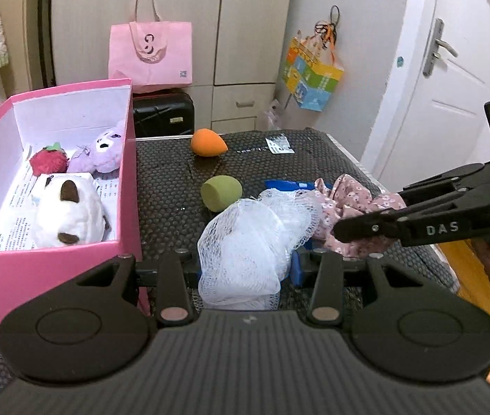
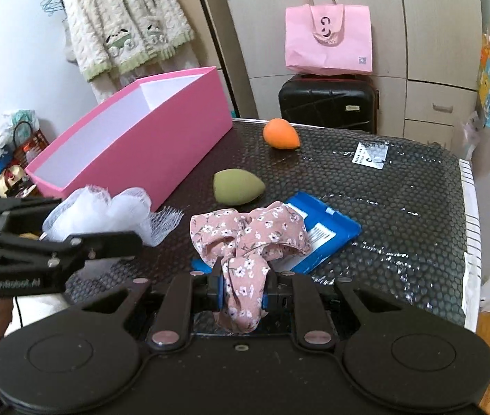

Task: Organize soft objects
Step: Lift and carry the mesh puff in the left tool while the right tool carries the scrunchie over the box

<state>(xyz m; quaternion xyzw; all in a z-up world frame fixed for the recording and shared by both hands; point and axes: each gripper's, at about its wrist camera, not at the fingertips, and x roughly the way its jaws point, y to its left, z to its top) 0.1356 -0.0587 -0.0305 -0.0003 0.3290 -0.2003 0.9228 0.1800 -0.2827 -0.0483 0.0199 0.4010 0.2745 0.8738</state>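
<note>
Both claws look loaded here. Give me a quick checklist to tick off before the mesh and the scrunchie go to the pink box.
1. Left claw shut on the white mesh: ok.
2. Right claw shut on the floral scrunchie: ok.
3. Pink box open on top: ok.
4. Room in the box: not ok for certain; the white plush, purple plush and strawberry fill much of the floor.
5. Scrunchie clear of the blue packet: cannot tell; part of it overlaps the packet.
6. Green sponge and orange sponge outside the box: not ok.
</note>
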